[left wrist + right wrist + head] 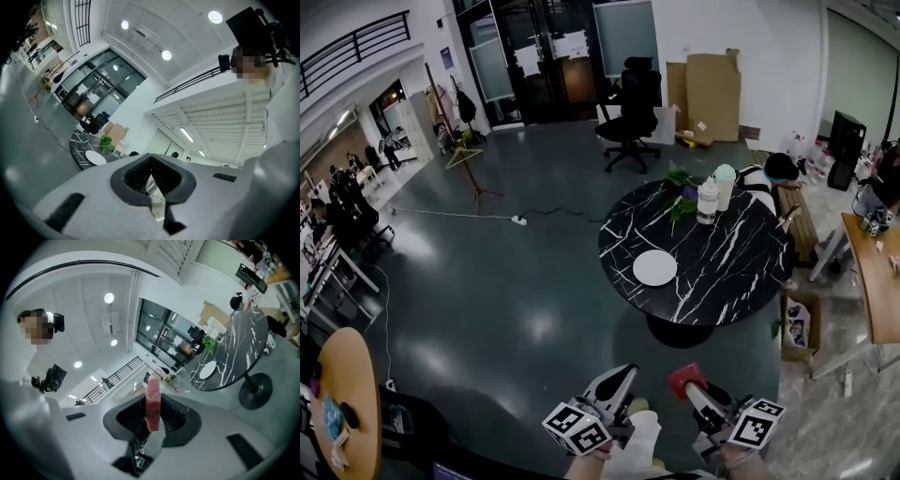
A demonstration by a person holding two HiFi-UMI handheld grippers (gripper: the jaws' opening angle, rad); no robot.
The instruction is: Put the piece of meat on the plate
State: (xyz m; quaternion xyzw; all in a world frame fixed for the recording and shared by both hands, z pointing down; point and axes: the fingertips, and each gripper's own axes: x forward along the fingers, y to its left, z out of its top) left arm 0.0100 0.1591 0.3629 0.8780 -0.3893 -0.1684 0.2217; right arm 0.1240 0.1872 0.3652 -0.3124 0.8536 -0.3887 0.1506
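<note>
A flat red piece of meat (153, 405) stands on edge between the pads of my right gripper (153, 417), which is shut on it. In the head view the meat (685, 379) shows at the tip of the right gripper (692, 386), low in the frame over the grey floor. Beside it, my left gripper (617, 382) holds nothing, and its jaws (151, 180) are closed together. The white plate (654, 267) lies bare on the round black marble table (731, 272), well ahead of both grippers. It also shows small in both gripper views, as the plate (207, 370) and the plate (96, 158).
On the table's far side stand a white jug (707, 202), a pale bottle (725, 186) and a green plant (680, 192). A person (778, 173) sits behind the table. An open box (795, 323) sits on the floor by the table's foot. A wooden table (872, 281) is at the right, an office chair (630, 117) farther back.
</note>
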